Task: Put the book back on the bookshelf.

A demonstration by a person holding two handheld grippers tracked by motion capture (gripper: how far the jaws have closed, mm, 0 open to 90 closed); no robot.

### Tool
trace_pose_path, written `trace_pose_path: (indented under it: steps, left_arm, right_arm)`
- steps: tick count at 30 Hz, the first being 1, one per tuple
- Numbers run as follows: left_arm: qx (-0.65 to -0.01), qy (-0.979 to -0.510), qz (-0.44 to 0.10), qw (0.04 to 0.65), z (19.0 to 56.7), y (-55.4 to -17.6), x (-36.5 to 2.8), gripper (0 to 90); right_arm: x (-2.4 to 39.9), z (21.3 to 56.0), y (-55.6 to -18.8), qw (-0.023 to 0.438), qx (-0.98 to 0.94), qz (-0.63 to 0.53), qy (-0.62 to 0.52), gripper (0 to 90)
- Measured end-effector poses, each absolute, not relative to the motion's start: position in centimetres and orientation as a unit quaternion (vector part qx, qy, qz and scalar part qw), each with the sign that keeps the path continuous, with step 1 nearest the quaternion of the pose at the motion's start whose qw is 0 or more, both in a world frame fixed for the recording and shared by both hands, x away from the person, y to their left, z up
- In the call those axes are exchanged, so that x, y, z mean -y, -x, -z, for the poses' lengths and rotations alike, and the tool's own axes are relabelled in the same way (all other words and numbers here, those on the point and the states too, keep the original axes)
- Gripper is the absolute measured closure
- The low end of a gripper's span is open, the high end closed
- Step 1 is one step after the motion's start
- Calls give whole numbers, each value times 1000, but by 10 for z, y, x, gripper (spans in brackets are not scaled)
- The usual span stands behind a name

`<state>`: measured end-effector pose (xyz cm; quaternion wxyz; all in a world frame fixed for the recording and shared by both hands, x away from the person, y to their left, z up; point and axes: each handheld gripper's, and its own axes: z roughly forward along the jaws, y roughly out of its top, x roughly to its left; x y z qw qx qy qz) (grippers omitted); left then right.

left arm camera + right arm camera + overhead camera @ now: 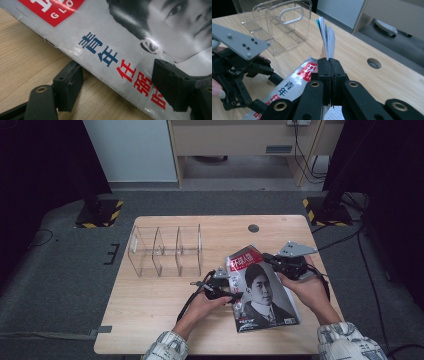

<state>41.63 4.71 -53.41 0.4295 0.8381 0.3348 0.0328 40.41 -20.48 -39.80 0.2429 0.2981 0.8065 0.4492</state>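
A magazine with a portrait cover and a red title block lies tilted on the wooden table, its right side lifted. My right gripper is shut on the magazine's top edge; in the right gripper view its pads pinch the pages, which fan out above them. My left gripper stands at the magazine's left edge. In the left gripper view the cover crosses the open left gripper, one pad under the edge and the other over the cover, with a clear gap.
A clear acrylic organizer with three compartments stands at the table's back left, also seen as the clear acrylic organizer in the right gripper view. A round cable hole sits near the far edge. Grey floor surrounds the table.
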Motion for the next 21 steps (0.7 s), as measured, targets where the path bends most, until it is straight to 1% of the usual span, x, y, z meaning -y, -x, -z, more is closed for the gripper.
trace_pose_path:
  steps: [8,11,17,19,21]
  left_arm:
    - [-330,-846,-57,416,533,-415,-42,278]
    - [-331,-846,-64,413,533,-414,-40,283]
    - [-329,-849,-76,406,533,-413,-37,290]
    - [-329,-849,-79,406,533,-412,-37,292]
    - [-327,-850,-81,405,533,-412,-36,294]
  right_arm:
    - [217,422,-417,227,-810,-436,-320,888]
    - [222,431,-423,221,-810,-430,-332,872]
    - [229,458,-439,205,-815,-411,-354,792]
    - [231,467,-444,204,-817,-400,-362,746]
    - [234,477,-450,205,-820,-387,-369,670]
